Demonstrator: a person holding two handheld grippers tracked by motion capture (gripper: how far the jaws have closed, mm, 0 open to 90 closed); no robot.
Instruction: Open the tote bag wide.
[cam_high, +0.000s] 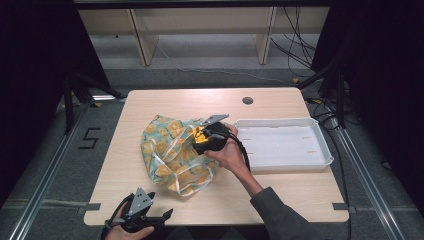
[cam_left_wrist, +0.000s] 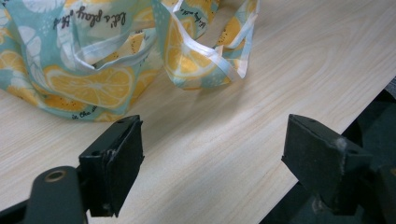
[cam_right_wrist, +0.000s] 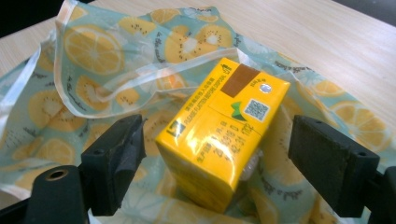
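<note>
Worktop (cam_high: 150, 102) lit: right gripper (cam_right_wrist: 212, 163) hovering, jaws wide, straddling carton (cam_right_wrist: 222, 128) on bag (cam_right_wrist: 70, 102); light, stiff, slick; grip flat sides. Left gripper (cam_left_wrist: 212, 161) idling wide at 7 o'clock.

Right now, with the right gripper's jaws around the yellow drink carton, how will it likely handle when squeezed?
The yellow drink carton looks boxy with flat sides, so probably a stable grip. Its glossy film may be slippery. It rests on the soft fruit-print bag, so it could tip when nudged.

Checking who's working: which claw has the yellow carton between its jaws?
The right claw, open around the yellow carton on the bag; the left claw faces bare table.
</note>
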